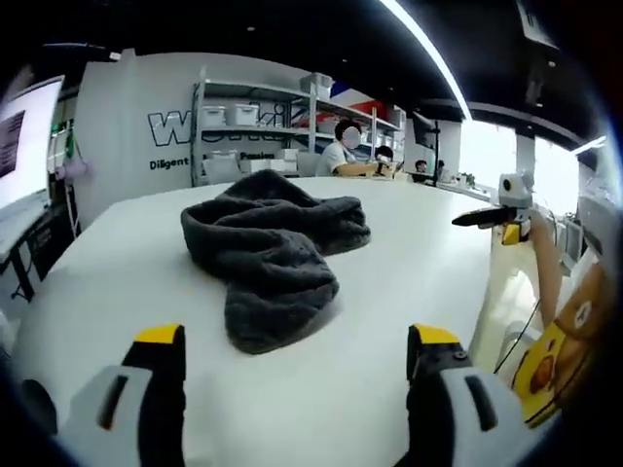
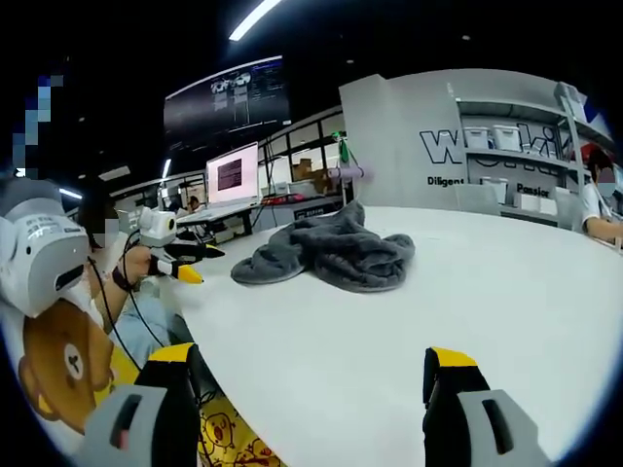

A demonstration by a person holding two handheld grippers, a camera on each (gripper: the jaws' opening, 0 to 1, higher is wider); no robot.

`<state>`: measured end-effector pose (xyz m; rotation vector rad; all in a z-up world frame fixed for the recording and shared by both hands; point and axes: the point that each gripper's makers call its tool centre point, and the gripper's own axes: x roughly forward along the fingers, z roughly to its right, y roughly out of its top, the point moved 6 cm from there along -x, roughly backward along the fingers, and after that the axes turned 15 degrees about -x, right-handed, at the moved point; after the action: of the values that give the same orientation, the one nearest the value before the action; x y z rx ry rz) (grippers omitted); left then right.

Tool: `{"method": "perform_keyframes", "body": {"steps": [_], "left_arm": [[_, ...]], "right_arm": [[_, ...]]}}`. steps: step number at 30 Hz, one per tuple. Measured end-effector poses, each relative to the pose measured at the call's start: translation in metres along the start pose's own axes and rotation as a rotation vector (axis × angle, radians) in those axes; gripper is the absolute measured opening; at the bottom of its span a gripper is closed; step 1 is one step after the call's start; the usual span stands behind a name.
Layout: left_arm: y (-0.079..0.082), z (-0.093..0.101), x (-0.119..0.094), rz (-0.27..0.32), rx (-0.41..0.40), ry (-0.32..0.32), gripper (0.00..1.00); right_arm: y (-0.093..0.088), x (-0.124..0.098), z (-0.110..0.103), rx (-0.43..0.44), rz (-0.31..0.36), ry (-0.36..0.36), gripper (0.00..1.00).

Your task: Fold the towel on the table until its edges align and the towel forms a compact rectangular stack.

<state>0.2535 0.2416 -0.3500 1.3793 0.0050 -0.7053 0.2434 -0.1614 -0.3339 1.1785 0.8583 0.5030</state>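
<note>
Closest to my lens in the left gripper view are my left gripper's (image 1: 297,355) two grey plastic fingers (image 1: 161,365) with yellow tips, standing wide apart with bare white tabletop (image 1: 117,282) between them and nothing held. Beyond them, near the middle of that smooth, matte tabletop, lies the dark grey terry towel (image 1: 268,248), crumpled and unfolded: a thick bunched ridge runs across its far side and a rounded lobe hangs toward me. Its pile looks nubby and soft. Further right in this view my right gripper (image 1: 487,216) hangs past the tabletop's edge, a white body with dark fingers and a yellow tip; from this angle I cannot tell how those fingers stand.

From the right gripper view, at left, my left gripper (image 2: 185,263) shows side-on, held in a hand (image 2: 136,261) off the tabletop's rim (image 2: 209,311). The right gripper's (image 2: 316,379) own yellow-tipped fingers (image 2: 448,379) are spread apart over the bare surface, gripping nothing. This view gives the towel (image 2: 331,251) from its other side, a low rumpled heap with a flat tail trailing left. Behind it stands a lit computer monitor (image 2: 232,173), and at far right a grey metal shelving rack with white boxes (image 2: 506,146).
</note>
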Motion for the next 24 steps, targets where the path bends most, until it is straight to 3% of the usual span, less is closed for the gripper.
{"method": "perform_keyframes", "body": {"steps": [24], "left_arm": [[0.0036, -0.0052, 0.0079, -0.008, -0.007, -0.009, 0.96]], "right_arm": [[-0.0035, -0.0037, 0.001, 0.008, 0.006, -0.01, 1.0]]}}
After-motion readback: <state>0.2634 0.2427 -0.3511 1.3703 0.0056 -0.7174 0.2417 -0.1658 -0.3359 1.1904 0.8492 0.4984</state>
